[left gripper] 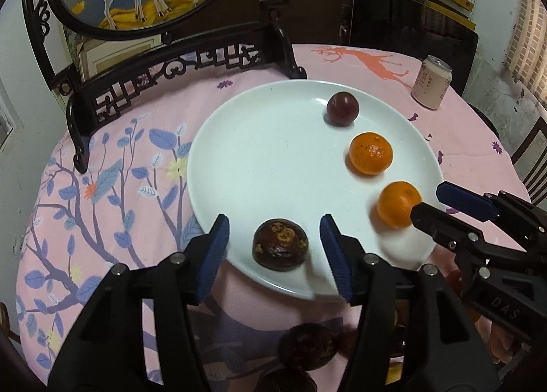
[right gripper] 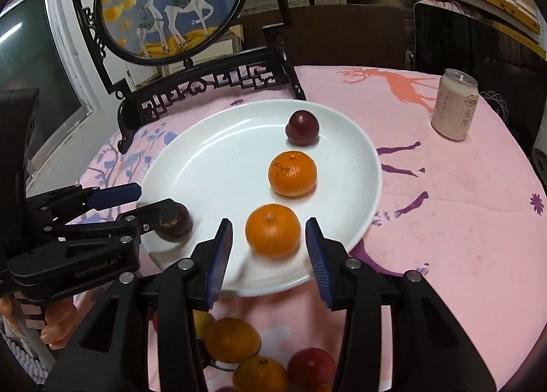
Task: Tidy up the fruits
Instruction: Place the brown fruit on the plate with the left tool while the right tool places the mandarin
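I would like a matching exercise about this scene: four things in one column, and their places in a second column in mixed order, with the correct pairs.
Things:
1. dark red plum
2. wrinkled dark fruit
3. nearest orange
4. drink can

Places:
A. between the open fingers of the right claw
B. on the pink tablecloth, off the white plate
C. farthest back on the plate
D. between the open fingers of the left claw

Pairs: 1-C, 2-D, 3-A, 4-B

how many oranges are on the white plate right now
2. One orange sits near the plate's front edge between the right gripper's open fingers; the other orange sits behind it, before the plum.
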A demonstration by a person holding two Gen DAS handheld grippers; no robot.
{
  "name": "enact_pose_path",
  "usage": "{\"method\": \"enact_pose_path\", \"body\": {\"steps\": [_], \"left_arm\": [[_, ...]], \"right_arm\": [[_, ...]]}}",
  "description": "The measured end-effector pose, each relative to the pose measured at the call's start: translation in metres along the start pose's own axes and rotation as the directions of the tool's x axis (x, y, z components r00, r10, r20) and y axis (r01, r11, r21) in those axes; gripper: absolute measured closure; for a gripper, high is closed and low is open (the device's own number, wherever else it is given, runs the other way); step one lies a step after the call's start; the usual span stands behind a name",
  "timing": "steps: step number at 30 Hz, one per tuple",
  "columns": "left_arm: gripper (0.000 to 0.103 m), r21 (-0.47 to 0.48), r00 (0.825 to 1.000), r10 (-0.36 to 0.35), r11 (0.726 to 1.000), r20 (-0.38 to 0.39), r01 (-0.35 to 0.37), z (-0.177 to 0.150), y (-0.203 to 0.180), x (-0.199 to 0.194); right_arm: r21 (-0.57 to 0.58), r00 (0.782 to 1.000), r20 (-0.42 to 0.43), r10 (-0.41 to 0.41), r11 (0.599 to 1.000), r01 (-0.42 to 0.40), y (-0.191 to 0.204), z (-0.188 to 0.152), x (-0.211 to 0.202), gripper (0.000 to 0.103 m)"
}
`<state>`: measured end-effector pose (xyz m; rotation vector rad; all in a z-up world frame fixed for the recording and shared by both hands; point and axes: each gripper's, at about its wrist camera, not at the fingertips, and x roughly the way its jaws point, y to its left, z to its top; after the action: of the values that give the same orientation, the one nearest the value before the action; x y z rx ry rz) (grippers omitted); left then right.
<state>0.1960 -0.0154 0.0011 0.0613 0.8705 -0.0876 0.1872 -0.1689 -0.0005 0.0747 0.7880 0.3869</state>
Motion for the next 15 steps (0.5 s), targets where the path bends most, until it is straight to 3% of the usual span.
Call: {"method": "enact_pose_path", "body": {"steps": [6, 10, 15], "left_arm": [[0.045, 0.007, 0.998, 0.049, 0.999, 0.046, -0.049, -0.008, 0.005, -0.019], [0.034, -0.023, 0.996, 0.064, 0.998, 0.065, -0.063, -0.020, 0.016, -0.032], [0.034, -0.044, 0.995, 0.072, 0.997, 0.073, -0.069, -0.039, 0.024, -0.044]], "right_arm": [[0.015, 0.998, 0.061, 0.018, 1.000, -0.019, -0.001, -0.001, -0.029, 0.058], [0.043, 0.996, 0.084, 0.035, 0.998, -0.038, -0.004, -0.009, -0.045, 0.058], [0.060, 0.994, 0.103, 0.038, 0.997, -0.044, -0.007, -0.025, -0.065, 0.058]]}}
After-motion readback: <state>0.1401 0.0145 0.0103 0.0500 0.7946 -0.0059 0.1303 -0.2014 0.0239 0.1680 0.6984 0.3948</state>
